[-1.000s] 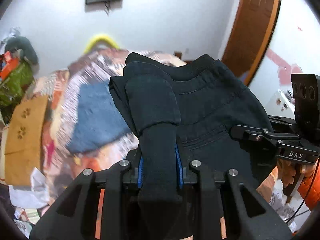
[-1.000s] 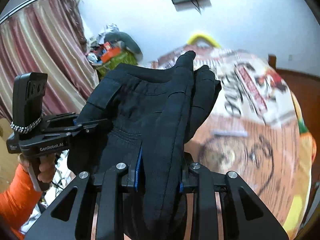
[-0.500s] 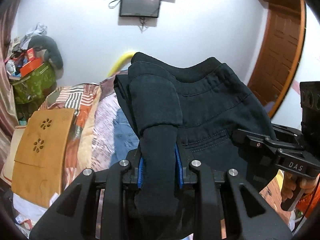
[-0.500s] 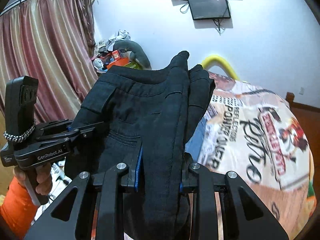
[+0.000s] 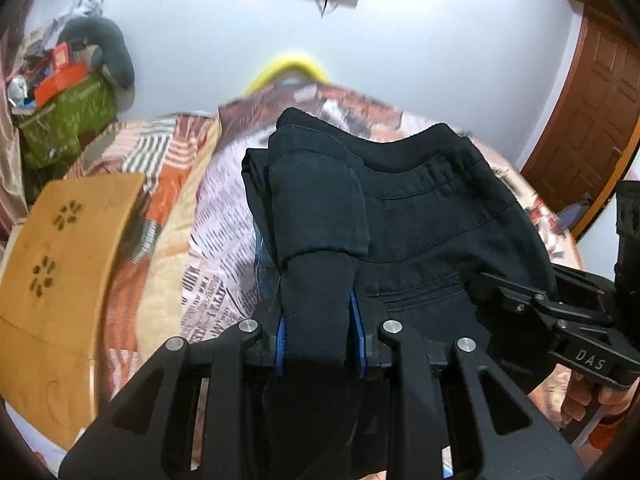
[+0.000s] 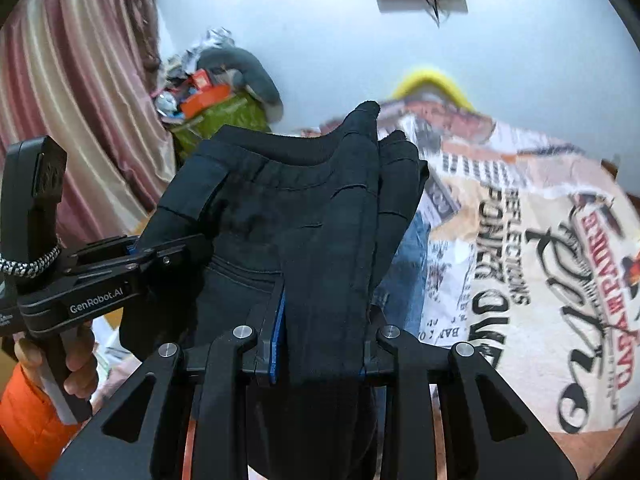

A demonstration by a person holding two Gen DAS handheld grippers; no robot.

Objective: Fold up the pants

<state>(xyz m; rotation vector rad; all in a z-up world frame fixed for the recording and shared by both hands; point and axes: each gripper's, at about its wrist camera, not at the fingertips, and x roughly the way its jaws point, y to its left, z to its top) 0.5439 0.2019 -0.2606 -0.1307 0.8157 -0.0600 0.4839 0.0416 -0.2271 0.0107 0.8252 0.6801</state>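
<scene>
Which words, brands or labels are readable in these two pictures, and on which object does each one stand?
"DAS": on the side of the right gripper.
"GenRobot.AI": on the side of the left gripper.
"REFLECTIONS": on the printed bedspread, sideways.
"POWER": on the same bedspread, partly hidden by the black pants.
Red banner lettering and the small newspaper-style print: too blurred to read.

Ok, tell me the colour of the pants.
Black pants, clearest in the left wrist view.

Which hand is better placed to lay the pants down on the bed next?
Neither clearly: left gripper and right gripper each clamp a bunched end of the pants above the bed, so both should lower together.
</scene>
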